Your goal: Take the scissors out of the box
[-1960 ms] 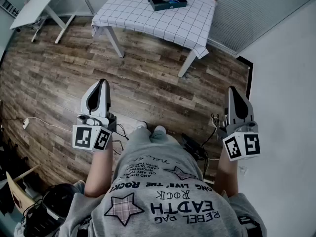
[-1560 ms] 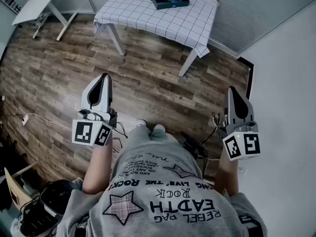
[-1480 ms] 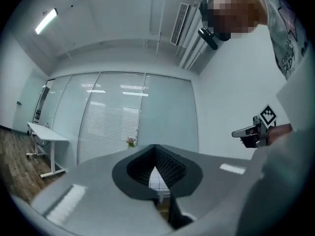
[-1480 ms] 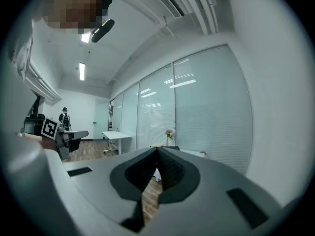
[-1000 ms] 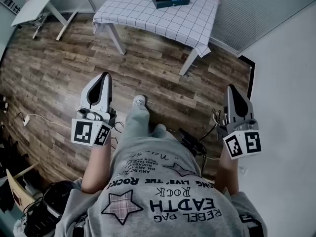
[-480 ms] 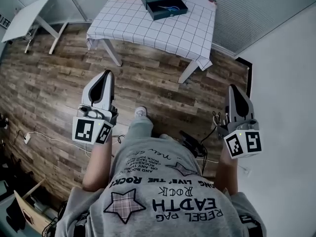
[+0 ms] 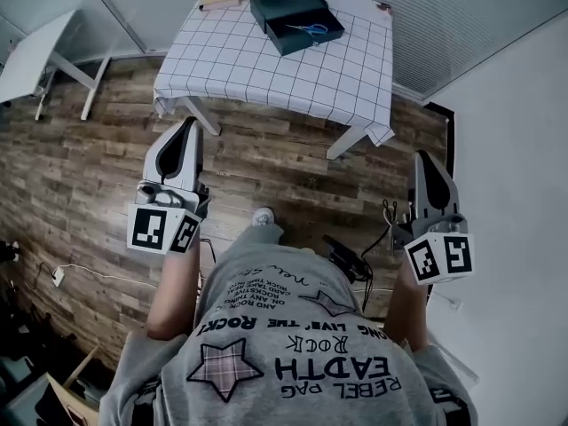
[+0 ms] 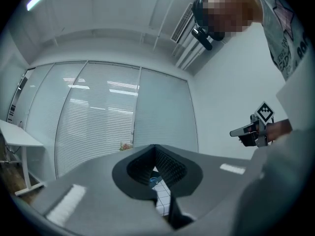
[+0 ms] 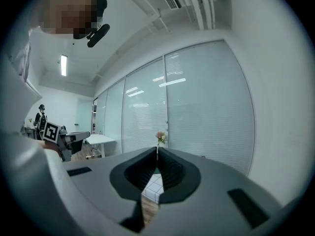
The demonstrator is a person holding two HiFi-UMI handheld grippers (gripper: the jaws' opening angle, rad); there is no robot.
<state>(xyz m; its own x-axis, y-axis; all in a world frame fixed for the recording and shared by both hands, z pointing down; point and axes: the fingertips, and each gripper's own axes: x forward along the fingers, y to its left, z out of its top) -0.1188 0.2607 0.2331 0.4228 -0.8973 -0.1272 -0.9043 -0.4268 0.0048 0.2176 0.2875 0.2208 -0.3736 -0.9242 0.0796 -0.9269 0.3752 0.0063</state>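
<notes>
Head view, nearest first: the person stands on the wood-plank floor (image 7: 80, 176) with a gripper in each hand, both held out level at waist height. The left gripper (image 7: 188, 128) is clenched on nothing, and the right gripper (image 7: 425, 160) is likewise closed and empty. Each gripper view shows its jaws meeting at the tips with only a sliver of checked cloth beyond. Further off stands the table (image 7: 266, 74) under that cloth, well apart from both grippers. On its far side sits the open dark box (image 7: 277, 7), with the blue-handled scissors (image 7: 311, 30) lying inside. Nothing of the task is done, I'd say: the approach, the grasp and the lift-out all remain.
</notes>
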